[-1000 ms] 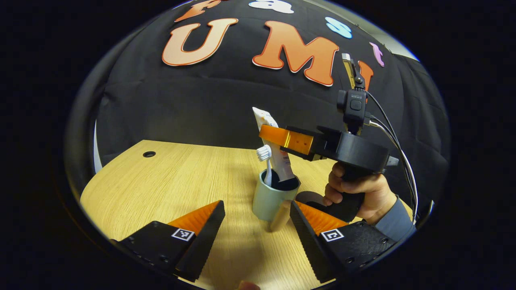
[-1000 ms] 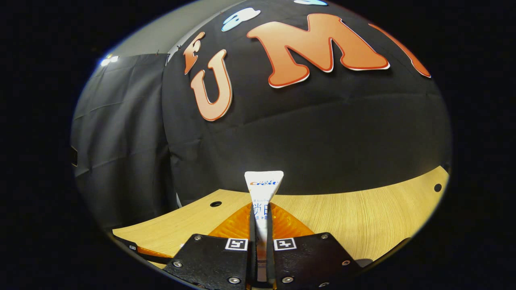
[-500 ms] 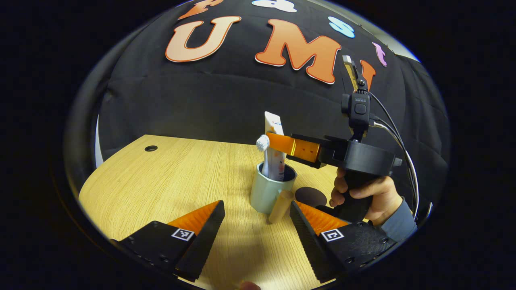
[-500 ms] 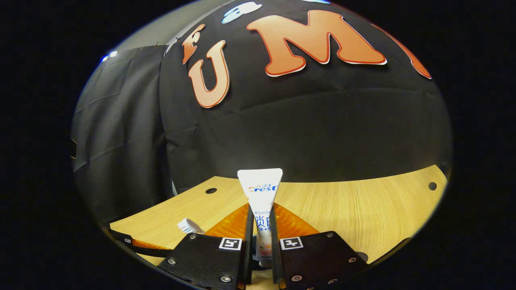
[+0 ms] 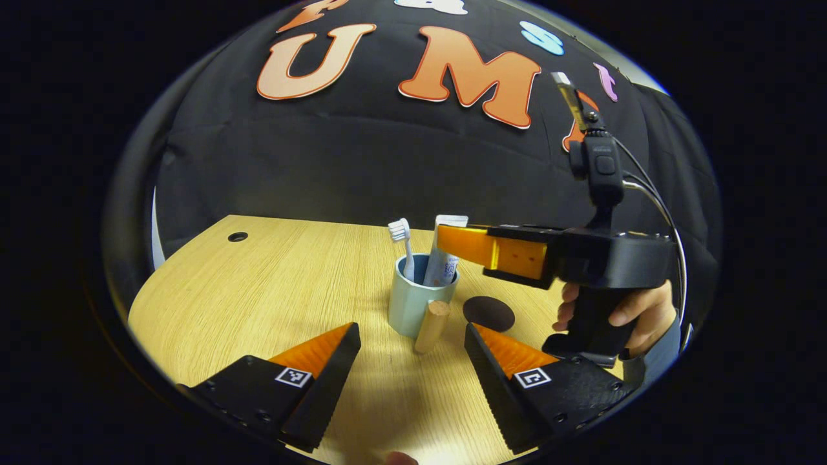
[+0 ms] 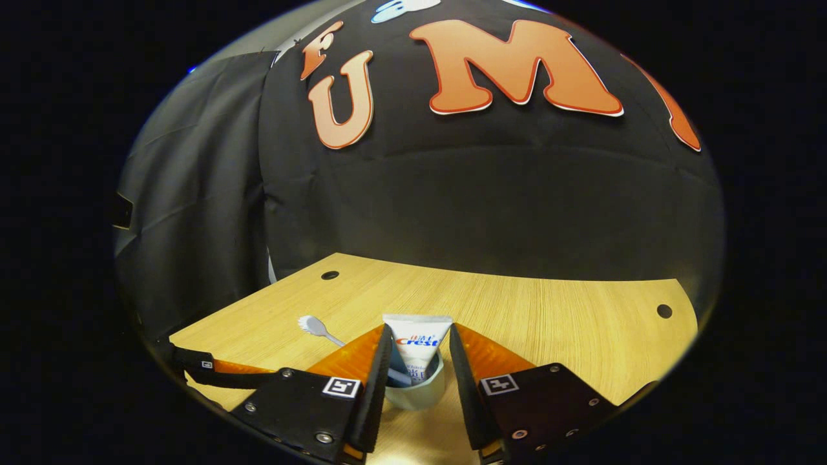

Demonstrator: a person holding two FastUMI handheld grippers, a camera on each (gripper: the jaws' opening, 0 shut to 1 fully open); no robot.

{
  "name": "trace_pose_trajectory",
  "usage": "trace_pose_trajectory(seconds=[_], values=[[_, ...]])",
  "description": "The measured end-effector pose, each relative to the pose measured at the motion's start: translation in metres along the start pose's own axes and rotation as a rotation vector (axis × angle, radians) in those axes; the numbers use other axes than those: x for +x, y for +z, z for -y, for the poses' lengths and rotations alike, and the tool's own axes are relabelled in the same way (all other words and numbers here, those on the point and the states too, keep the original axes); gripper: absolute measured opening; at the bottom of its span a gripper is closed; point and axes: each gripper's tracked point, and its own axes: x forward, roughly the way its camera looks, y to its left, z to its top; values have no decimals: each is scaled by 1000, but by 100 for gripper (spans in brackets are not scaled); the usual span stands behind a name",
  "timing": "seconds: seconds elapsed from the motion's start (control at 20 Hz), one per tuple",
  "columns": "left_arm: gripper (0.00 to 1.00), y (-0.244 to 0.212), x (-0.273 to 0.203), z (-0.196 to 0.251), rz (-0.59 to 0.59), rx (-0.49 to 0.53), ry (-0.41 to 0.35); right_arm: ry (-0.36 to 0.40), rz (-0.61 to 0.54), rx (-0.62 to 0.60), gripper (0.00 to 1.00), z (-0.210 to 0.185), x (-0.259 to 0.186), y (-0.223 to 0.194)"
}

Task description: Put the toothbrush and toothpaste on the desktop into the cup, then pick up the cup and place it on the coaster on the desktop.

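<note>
The toothpaste (image 6: 417, 339) stood in the cup (image 5: 408, 309) beside the toothbrush (image 5: 404, 242); the right tongs (image 6: 417, 361) had just spread and released it. Left tongs (image 5: 411, 349) hovered spread. Next: cup onto coaster (image 5: 488, 313) on the counter (image 5: 271, 290).

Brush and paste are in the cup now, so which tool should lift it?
Probably the left tool: open, low, facing the cup and its handle. The right tool sits above the toothpaste.

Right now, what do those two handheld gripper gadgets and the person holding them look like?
The right gripper has a bulky black pistol-grip body, a small black camera on top and trailing cables; the hand wears a grey sleeve. The left gripper has wedge-shaped fingers bearing square black-and-white markers.
</note>
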Motion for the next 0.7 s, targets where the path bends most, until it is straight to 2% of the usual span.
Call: trace_pose_trajectory(seconds=[0.1, 0.15, 0.2, 0.3, 0.45, 0.7], values=[[98, 3, 2, 0, -15, 1, 9, -8, 23, -17, 61, 4, -16, 10], [98, 5, 5, 1, -33, -4, 11, -10, 39, -20, 59, 6, -25, 18], [98, 5, 8, 3, -50, -12, 14, -10, 56, -18, 73, 6, -33, 26], [98, 8, 16, 4, -80, -31, 22, -15, 87, -18, 83, 9, -50, 39], [98, 16, 24, 4, -130, -16, 40, -29, 126, -18, 91, 17, -76, 60], [97, 21, 47, 15, -212, 23, 64, -67, 161, -32, 95, 39, -128, 79]])
